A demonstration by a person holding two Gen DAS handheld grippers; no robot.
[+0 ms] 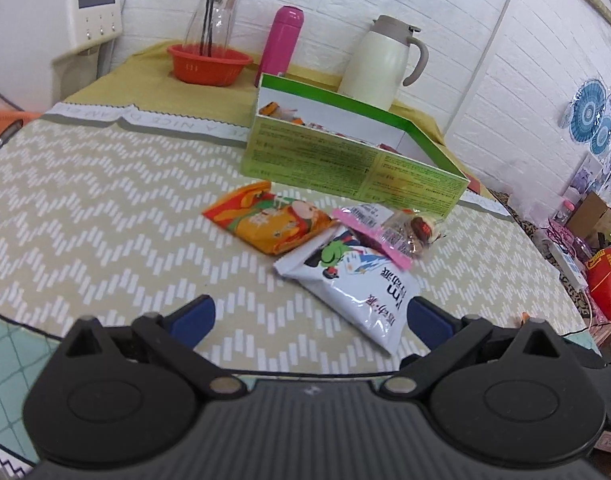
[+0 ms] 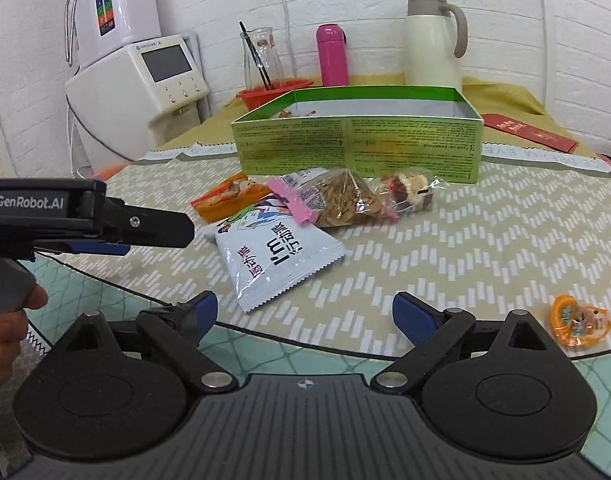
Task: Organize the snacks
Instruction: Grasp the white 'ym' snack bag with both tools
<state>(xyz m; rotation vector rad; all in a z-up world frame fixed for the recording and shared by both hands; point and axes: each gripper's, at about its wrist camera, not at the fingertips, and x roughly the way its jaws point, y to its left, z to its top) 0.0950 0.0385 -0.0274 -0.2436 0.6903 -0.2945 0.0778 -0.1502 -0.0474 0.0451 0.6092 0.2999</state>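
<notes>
A green open box (image 1: 345, 160) (image 2: 357, 140) stands on the mat with a few snacks inside. In front of it lie an orange packet (image 1: 269, 220) (image 2: 229, 196), a white packet (image 1: 357, 284) (image 2: 273, 260), a clear pink-edged bag of snacks (image 1: 369, 232) (image 2: 333, 200) and a small clear wrapped snack (image 1: 417, 228) (image 2: 409, 188). A small orange jelly cup (image 2: 579, 322) lies apart at the right. My left gripper (image 1: 311, 318) is open and empty, just short of the white packet; it also shows from the side in the right wrist view (image 2: 153, 236). My right gripper (image 2: 305, 312) is open and empty.
Behind the box stand a red basket (image 1: 209, 62) with a glass carafe (image 2: 263, 56), a pink bottle (image 1: 283, 42) (image 2: 332, 56) and a cream thermos jug (image 1: 381, 64) (image 2: 435, 40). White appliances (image 2: 145, 76) stand at the left. A red envelope (image 2: 529, 132) lies at the right.
</notes>
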